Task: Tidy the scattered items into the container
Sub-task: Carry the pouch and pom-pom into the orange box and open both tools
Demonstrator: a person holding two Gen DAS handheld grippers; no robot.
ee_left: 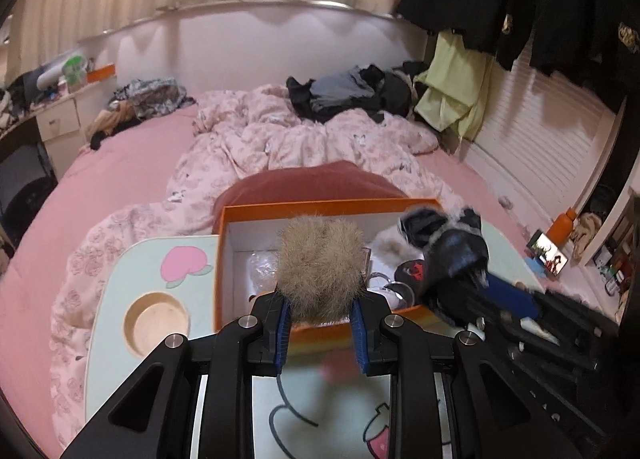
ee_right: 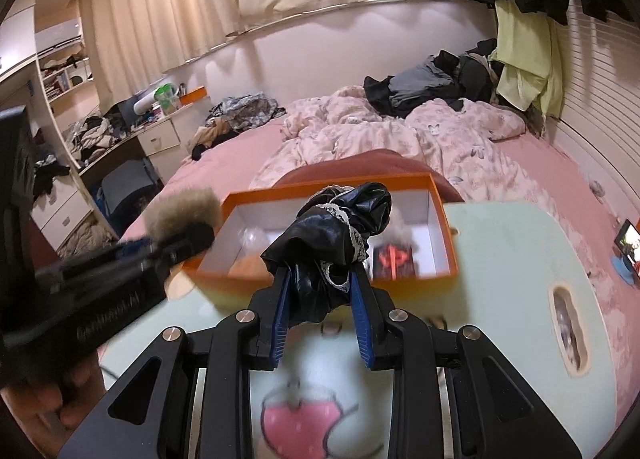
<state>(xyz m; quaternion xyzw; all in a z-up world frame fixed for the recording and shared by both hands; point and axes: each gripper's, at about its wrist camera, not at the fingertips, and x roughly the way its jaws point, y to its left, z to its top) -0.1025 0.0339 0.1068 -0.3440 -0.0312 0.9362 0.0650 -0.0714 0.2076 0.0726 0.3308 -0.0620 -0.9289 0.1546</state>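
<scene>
An orange box (ee_left: pixel 256 206) with a white inside stands on a pale green lap table (ee_left: pixel 116 291); it also shows in the right wrist view (ee_right: pixel 332 186). My left gripper (ee_left: pixel 320 317) is shut on a tan fur pompom (ee_left: pixel 320 263), held above the box's near edge. My right gripper (ee_right: pixel 320 287) is shut on a black satin cloth with white lace (ee_right: pixel 340 227), held just before the box; the cloth also shows in the left wrist view (ee_left: pixel 448 239). Inside the box lie a clear plastic piece (ee_left: pixel 262 265), a black-and-red item (ee_right: pixel 394 259) and white fluff.
The table sits on a pink bed with a rumpled floral duvet (ee_left: pixel 304 139) and a red cushion (ee_left: pixel 312 181) behind the box. Dark clothes (ee_left: pixel 352 93) are piled at the far end. A phone (ee_left: pixel 548 253) and an orange bottle (ee_left: pixel 560 227) lie at the right.
</scene>
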